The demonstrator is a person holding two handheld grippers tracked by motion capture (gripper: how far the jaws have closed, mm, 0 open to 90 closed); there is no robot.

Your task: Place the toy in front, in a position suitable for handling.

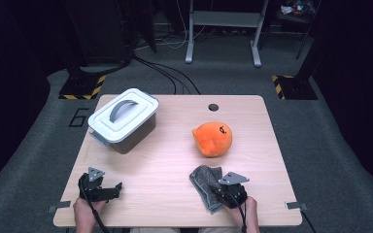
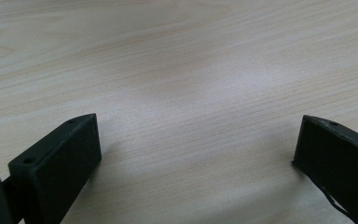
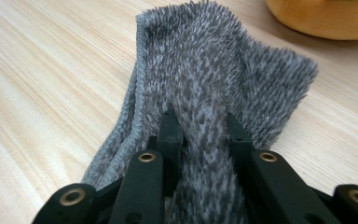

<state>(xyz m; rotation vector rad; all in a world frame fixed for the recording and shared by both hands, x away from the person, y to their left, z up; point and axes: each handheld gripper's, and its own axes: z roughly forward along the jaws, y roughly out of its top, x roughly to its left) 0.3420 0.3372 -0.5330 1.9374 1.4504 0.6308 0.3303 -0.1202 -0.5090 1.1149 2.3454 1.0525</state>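
Grey cloth (image 1: 205,185) pinched by right gripper (image 1: 222,190); jaws closed on bunched fold, seen clearly in right gripper view (image 3: 200,135). Cloth not lifted yet, rest of it flat on table (image 1: 170,160), just in front of orange plush toy (image 1: 213,139), near table's front edge. Left gripper (image 1: 118,187) parked left of cloth, well apart; jaws wide open, nothing held. Lidded box (image 1: 122,119) shut, back-left of cloth. Judgement: grasp done; lift and placement left.
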